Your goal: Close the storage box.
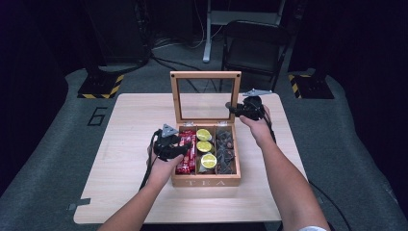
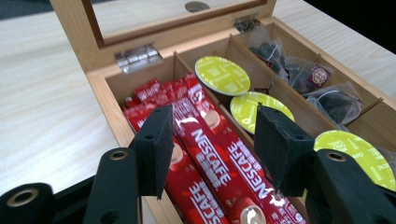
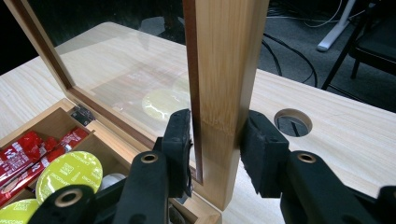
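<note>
High view: right tool (image 1: 230, 109) clamps upright lid (image 1: 206, 96); left tool (image 1: 185, 144) (open) over seemingly lengthwise sachets (image 1: 186, 153).

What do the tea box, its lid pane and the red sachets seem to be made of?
Light wooden tea box: unpainted wood, grain visible, matt. Clear lid pane: glass or clear plastic; it reflects the capsules and shows the table behind. Red stick sachets: probably glossy foil or plastic film, with bright highlights.
</note>
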The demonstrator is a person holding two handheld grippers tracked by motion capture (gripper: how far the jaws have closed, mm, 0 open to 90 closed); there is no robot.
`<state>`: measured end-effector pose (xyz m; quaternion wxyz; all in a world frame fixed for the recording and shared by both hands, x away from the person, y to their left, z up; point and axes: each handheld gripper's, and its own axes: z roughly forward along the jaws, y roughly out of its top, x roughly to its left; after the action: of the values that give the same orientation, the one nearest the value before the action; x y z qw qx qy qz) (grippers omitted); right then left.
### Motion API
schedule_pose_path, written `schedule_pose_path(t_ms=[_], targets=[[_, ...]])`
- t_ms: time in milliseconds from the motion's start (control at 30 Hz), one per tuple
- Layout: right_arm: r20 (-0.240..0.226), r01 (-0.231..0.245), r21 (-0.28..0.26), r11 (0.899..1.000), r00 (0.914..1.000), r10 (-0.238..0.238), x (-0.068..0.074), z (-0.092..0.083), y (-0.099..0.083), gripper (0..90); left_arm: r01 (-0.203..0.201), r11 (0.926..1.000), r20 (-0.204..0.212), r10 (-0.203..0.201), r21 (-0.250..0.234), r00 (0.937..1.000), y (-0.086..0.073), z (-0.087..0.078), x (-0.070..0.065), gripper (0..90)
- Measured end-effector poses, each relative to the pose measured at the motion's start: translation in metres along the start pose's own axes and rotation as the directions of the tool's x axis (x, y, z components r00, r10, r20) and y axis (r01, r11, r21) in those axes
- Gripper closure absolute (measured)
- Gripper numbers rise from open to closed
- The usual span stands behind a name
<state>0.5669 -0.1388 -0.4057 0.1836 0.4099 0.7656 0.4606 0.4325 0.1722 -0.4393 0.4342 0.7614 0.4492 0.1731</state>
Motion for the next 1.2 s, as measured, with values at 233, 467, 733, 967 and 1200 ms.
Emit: schedule_pose_path(t_ms=[233, 467, 733, 967, 1200], targets=[[0.003, 0.01, -0.004, 1.0, 0.9999, -0.01, -0.001, 0.002, 0.0, 61.8, 0.009, 0.9993, 0.003, -0.009, 0.035, 1.0, -0.014, 0.007, -0.006, 49.0], [0.005, 0.01, 0.008, 1.0, 0.9999, -0.01, -0.001, 0.004, 0.002, 59.7, 0.014, 0.9984, -0.016, -0.013, 0.055, 0.9998, -0.019, 0.012, -0.012, 52.9], [0.002, 0.009, 0.006, 1.0, 1.0, -0.009, -0.002, 0.006, 0.002, 59.3, -0.011, 0.9981, -0.046, 0.014, 0.06, 0.9989, -0.022, 0.015, -0.015, 54.1], [0.003, 0.005, 0.011, 1.0, 1.0, -0.005, -0.002, 0.007, 0.003, 59.2, -0.008, 0.9982, -0.058, 0.012, 0.059, 0.9983, -0.023, 0.016, -0.016, 59.6], [-0.001, 0.009, 0.012, 1.0, 1.0, -0.009, -0.004, 0.009, 0.004, 59.2, 0.005, 0.9986, -0.075, -0.001, 0.053, 0.9972, -0.023, 0.015, -0.017, 69.1]])
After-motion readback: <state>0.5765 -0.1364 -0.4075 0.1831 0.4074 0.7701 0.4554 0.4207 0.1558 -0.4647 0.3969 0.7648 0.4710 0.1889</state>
